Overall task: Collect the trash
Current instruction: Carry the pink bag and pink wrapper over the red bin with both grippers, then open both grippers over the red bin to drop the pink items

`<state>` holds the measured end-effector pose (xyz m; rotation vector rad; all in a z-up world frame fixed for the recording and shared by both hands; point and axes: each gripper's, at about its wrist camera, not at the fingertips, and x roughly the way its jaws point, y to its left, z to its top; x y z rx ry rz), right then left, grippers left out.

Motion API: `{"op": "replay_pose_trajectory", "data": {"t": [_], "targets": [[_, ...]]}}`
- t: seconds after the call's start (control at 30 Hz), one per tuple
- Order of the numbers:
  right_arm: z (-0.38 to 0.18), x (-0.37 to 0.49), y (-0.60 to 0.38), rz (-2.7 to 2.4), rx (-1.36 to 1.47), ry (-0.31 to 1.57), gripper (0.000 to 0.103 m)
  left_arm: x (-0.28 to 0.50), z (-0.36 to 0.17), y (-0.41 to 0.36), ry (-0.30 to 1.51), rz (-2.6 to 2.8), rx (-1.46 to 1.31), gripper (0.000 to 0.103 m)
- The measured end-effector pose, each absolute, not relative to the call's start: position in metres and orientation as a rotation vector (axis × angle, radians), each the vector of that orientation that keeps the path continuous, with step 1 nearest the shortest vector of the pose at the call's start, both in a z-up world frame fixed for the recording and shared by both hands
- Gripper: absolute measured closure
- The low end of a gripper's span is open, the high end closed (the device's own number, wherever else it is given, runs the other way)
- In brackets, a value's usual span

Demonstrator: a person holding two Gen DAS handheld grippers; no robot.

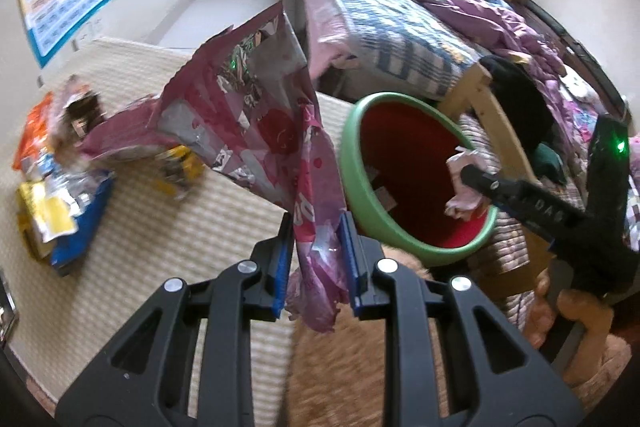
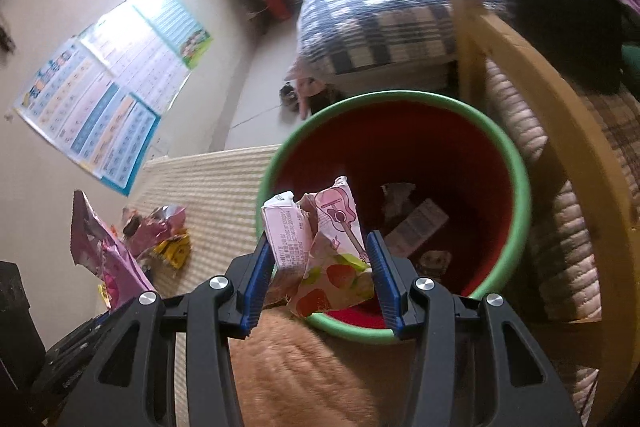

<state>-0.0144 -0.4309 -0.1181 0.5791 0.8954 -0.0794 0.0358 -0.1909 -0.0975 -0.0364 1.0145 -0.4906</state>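
R gripper (image 2: 320, 275) pinches crumpled pink carton (image 2: 320, 247) right over green-rimmed bin (image 2: 516, 167); carry fwd past rim, then let go. L gripper (image 1: 316, 259) clamps pink snack bag (image 1: 248, 107) beside bin, w/ more wrappers (image 1: 60, 195) on mat.

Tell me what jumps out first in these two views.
The red bin with a green rim sits beside the bed, some scraps already inside. The right gripper holds a crumpled pink carton over its rim, while the left gripper grips a big pink wrapper. More wrappers litter the mat.
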Motion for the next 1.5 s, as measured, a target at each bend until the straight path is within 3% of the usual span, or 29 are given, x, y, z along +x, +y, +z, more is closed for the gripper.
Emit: {"op": "replay_pose_trajectory", "data": {"t": [0.5, 1.5], "targets": [[-0.126, -0.027, -0.458, -0.135, 0.622, 0.897, 0.057, 0.050, -0.103, -0.268, 1.039, -0.612, 0.067, 0.080], [-0.135, -0.027, -0.467, -0.168, 0.636, 0.920, 0.057, 0.067, -0.119, -0.301, 1.085, -0.644, 0.126, 0.080]]}}
